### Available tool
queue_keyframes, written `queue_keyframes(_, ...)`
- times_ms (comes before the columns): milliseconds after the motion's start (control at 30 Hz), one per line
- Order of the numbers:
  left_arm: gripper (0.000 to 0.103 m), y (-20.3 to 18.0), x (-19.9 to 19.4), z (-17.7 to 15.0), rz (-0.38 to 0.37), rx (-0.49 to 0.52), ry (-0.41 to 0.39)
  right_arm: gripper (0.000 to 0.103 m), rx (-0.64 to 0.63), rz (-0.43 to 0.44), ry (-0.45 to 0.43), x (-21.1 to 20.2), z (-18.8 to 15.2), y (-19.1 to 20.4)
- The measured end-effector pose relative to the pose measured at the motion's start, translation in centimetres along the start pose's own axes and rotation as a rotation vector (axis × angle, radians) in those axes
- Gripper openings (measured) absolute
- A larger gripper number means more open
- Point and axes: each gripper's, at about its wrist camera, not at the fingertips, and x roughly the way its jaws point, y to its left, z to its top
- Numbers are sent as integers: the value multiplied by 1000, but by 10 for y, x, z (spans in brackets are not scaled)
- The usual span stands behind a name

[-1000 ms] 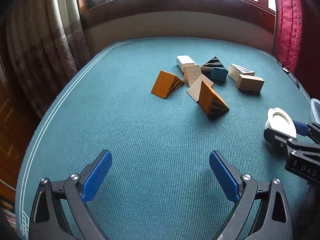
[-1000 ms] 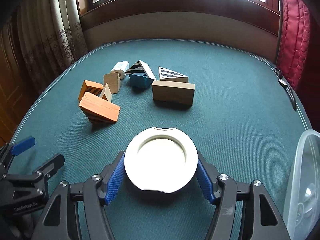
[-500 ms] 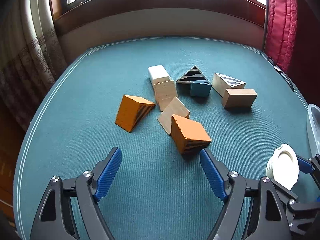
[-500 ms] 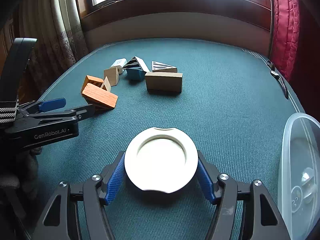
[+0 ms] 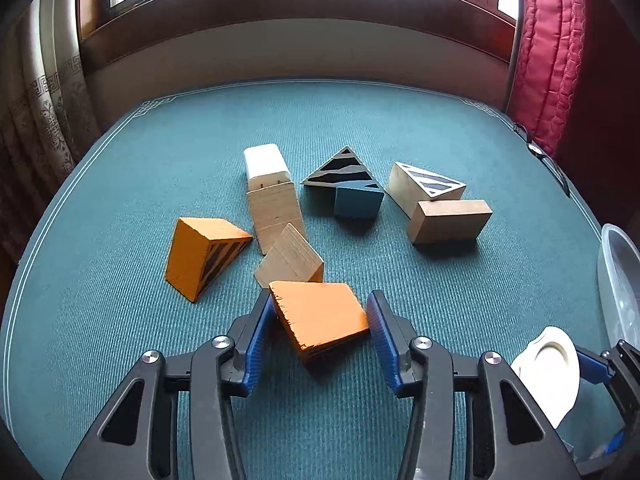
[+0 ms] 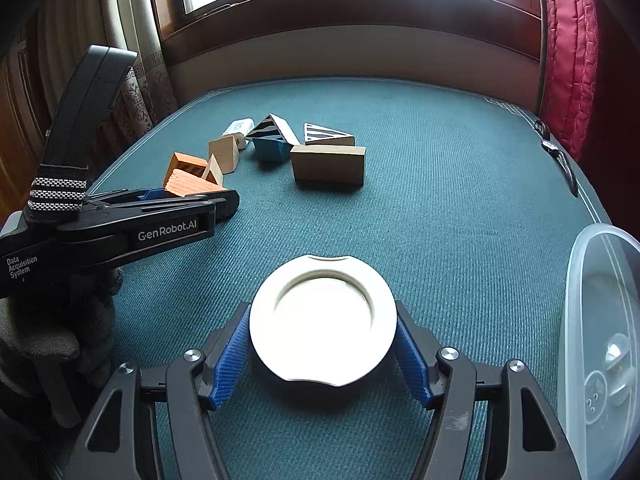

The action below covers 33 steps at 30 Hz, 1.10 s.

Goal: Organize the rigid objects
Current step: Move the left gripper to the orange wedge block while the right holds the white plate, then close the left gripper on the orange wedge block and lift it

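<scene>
Orange wooden wedge block (image 5: 320,320) now sits between the left tool (image 5: 320,322)'s narrowed fingers, ready for pickup; right tool (image 6: 323,344) still clamps the white round lid (image 6: 323,320).

The left gripper (image 5: 320,320) sits low and centre in its frame, jaws apart. The right gripper (image 6: 323,344), lower centre, is clamped.
</scene>
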Motion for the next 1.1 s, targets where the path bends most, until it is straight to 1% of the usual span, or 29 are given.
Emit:
queue_keyframes(133, 47, 3, -5, -5, -16, -12, 4, 71, -1, -2, 0, 0, 0, 1)
queue_keyframes(400, 47, 3, -25, -27, -34, -25, 23, 71, -1, -2, -2, 1, 0, 1)
queue_keyframes(600, 48, 8, -37, -37, -84, -45, 49, 71, -2, -2, -2, 1, 0, 1)
queue_keyframes(733, 55, 6, -43, -41, -94, 19, 39, 71, -2, -2, -2, 1, 0, 1)
queue_keyframes(900, 55, 3, -46, -42, -77, 114, 21, 71, -3, -2, -2, 2, -1, 1)
queue_keyframes(1033, 54, -1, -37, -40, -66, 189, 20, 71, -4, -2, -3, 2, 0, 1)
queue_keyframes(1067, 53, -2, -34, -40, -74, 197, 22, 71, -4, -2, -3, 2, 0, 1)
queue_keyframes(1100, 49, -2, -34, -39, -87, 199, 15, 71, -3, -1, -3, 2, -1, 1)
